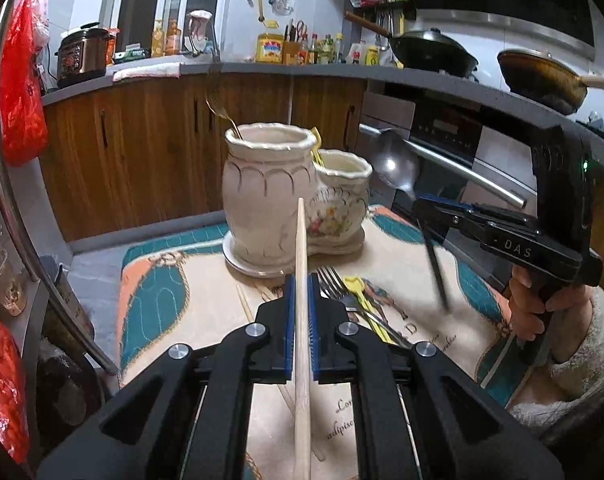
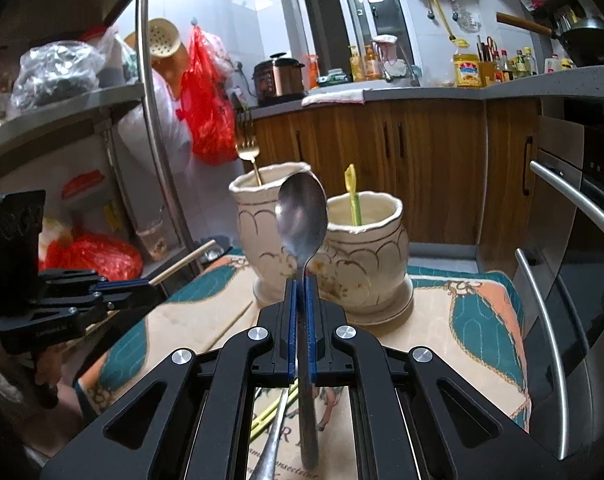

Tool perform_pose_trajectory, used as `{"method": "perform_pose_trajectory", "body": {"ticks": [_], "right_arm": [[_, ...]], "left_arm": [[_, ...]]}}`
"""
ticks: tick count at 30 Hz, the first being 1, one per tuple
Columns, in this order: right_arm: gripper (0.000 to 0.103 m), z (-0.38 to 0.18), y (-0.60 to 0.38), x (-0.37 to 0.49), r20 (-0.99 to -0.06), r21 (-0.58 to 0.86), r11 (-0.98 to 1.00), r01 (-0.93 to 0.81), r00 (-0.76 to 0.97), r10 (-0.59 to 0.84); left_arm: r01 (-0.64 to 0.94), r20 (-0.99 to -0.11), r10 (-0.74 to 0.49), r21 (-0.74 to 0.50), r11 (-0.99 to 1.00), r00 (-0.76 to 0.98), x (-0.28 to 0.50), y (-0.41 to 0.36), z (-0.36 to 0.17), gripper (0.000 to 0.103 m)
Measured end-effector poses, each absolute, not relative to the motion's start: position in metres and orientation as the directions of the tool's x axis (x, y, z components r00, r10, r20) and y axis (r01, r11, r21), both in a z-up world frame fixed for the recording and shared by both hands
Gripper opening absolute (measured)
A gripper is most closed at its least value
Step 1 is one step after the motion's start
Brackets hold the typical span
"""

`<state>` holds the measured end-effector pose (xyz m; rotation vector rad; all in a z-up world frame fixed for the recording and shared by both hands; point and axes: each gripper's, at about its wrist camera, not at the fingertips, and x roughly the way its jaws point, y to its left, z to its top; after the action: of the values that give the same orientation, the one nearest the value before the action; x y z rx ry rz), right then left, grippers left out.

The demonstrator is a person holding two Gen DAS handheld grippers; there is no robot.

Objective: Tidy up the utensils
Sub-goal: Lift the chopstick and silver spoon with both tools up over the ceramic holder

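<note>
My left gripper [image 1: 301, 280] is shut on a wooden chopstick [image 1: 301, 240] that points up toward the cream two-pot ceramic holder [image 1: 270, 200]. My right gripper [image 2: 301, 280] is shut on a steel spoon [image 2: 302, 212], bowl up, in front of the holder [image 2: 366, 248]. The taller pot holds a gold fork [image 2: 247, 148]; the lower pot holds a yellow utensil [image 2: 352, 192]. On the mat lie a steel fork [image 1: 330, 280], a yellow utensil [image 1: 360, 292] and more chopsticks [image 1: 244, 304]. The right gripper with the spoon [image 1: 394, 164] shows in the left wrist view.
The patterned mat [image 1: 162, 292] covers a small table. An oven with steel handle bars [image 2: 542, 320] stands close on the right. A metal shelf rack [image 2: 150, 92] with red bags stands on the left. Wooden cabinets and a cluttered counter [image 1: 302, 68] are behind.
</note>
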<state>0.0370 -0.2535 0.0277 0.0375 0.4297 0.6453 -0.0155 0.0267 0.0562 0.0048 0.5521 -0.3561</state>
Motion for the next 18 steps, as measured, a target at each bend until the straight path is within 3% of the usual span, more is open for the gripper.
{"method": "perform_pose_trajectory", "body": {"ticks": [5, 12, 18], "right_arm": [[0.003, 0.030, -0.254, 0.047, -0.372, 0.155, 0.816, -0.557, 0.732, 0.570], [0.003, 0.028, -0.259, 0.047, -0.372, 0.185, 0.804, -0.565, 0.717, 0.589], [0.003, 0.044, -0.259, 0.046, -0.330, 0.158, 0.811, -0.563, 0.744, 0.580]], "left_arm": [[0.316, -0.456, -0.323, -0.095, 0.944, 0.829, -0.007, 0.037, 0.074, 0.006], [0.329, -0.461, -0.351, -0.130, 0.935, 0.815, 0.000, 0.037, 0.070, 0.006], [0.337, -0.362, -0.349, -0.098, 0.936, 0.864, -0.002, 0.032, 0.092, 0.006]]}}
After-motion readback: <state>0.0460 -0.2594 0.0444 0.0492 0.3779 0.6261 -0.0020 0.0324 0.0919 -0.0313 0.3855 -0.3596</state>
